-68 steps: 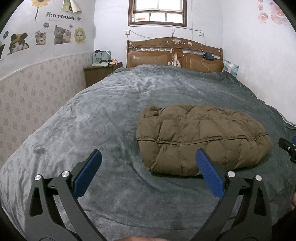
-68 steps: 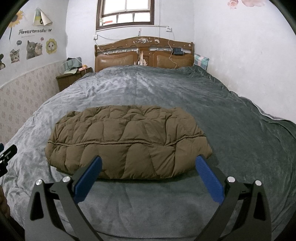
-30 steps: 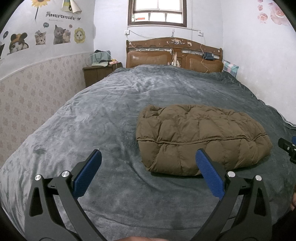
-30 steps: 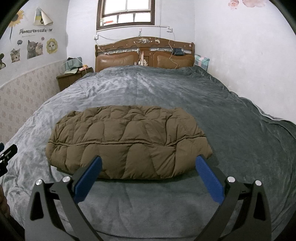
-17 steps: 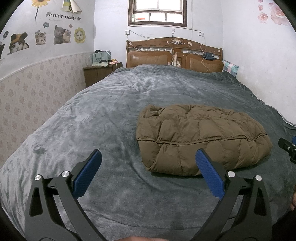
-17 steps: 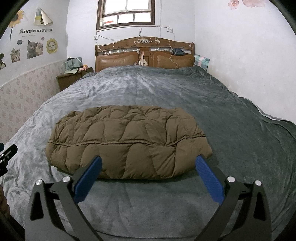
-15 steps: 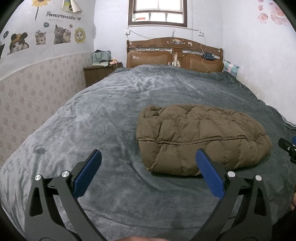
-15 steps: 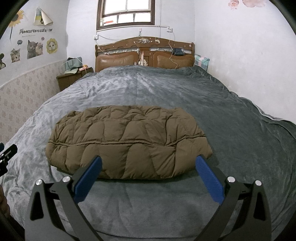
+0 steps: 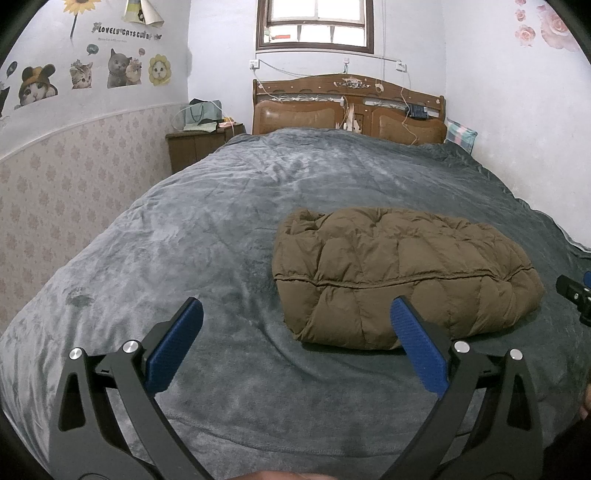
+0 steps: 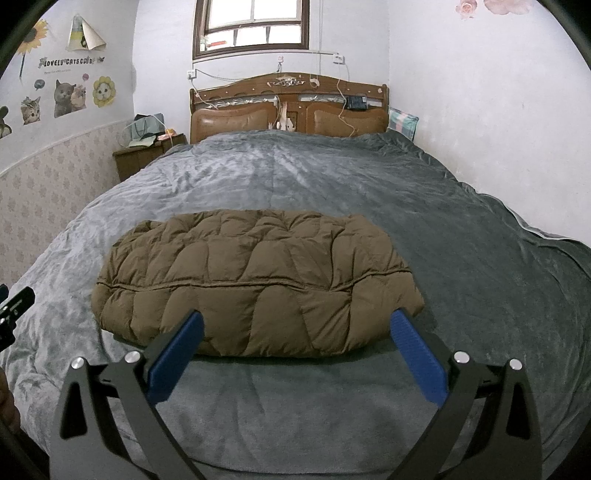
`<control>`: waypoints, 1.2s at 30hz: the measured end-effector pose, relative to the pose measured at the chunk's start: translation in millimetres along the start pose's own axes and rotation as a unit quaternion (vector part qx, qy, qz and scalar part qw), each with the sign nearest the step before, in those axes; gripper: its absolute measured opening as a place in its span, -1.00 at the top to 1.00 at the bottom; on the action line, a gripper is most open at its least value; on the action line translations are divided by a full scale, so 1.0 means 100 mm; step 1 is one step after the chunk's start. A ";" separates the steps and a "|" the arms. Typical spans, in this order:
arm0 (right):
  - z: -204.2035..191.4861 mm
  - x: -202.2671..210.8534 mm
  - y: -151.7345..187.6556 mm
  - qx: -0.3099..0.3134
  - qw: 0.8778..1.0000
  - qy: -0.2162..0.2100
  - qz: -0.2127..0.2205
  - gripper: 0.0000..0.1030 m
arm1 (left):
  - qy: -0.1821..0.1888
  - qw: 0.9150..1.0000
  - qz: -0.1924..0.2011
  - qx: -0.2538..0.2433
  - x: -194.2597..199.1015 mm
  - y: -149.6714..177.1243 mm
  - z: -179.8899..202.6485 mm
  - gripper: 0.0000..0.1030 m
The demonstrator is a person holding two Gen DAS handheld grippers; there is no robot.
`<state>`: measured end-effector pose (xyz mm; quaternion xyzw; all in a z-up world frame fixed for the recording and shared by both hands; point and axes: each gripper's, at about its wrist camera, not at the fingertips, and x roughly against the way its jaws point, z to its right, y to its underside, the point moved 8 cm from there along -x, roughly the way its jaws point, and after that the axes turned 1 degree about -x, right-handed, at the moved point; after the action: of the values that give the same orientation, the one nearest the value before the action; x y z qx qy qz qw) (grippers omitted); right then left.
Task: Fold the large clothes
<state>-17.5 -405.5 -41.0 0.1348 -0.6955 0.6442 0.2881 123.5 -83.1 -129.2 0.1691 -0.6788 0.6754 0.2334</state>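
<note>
A brown quilted down jacket (image 9: 402,273) (image 10: 255,277) lies folded into a puffy bundle on the grey bed blanket (image 9: 207,236) (image 10: 480,251). My left gripper (image 9: 295,314) hovers open above the blanket, near the bed's foot and to the left of the jacket, with nothing between its blue pads. My right gripper (image 10: 295,325) is open too, held just short of the jacket's near edge and touching nothing. A black part of the right gripper (image 9: 572,295) shows at the right edge of the left wrist view, and part of the left gripper (image 10: 14,306) at the left edge of the right wrist view.
A wooden headboard (image 9: 347,107) stands at the far end under a window (image 9: 314,22). A nightstand (image 9: 199,144) with bags is at the back left by the wall. A checked pillow (image 10: 402,123) lies at the back right. Walls close in on both sides.
</note>
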 end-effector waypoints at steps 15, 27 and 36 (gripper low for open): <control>0.02 -0.01 0.00 0.001 1.000 -0.001 -0.003 -0.96 | -0.001 1.000 -0.002 0.002 0.00 0.01 -0.01 -0.94; 0.03 -0.01 -0.01 0.001 1.000 -0.001 -0.003 -0.96 | -0.005 1.000 -0.005 0.004 0.00 0.01 -0.02 -0.94; 0.03 -0.01 -0.01 0.001 1.000 -0.001 -0.003 -0.96 | -0.004 1.000 -0.006 0.005 0.00 0.02 -0.03 -0.94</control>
<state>-16.5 -408.4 -41.2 0.1371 -0.6948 0.6440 0.2892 122.5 -80.2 -130.8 0.1773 -0.6751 0.6769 0.2337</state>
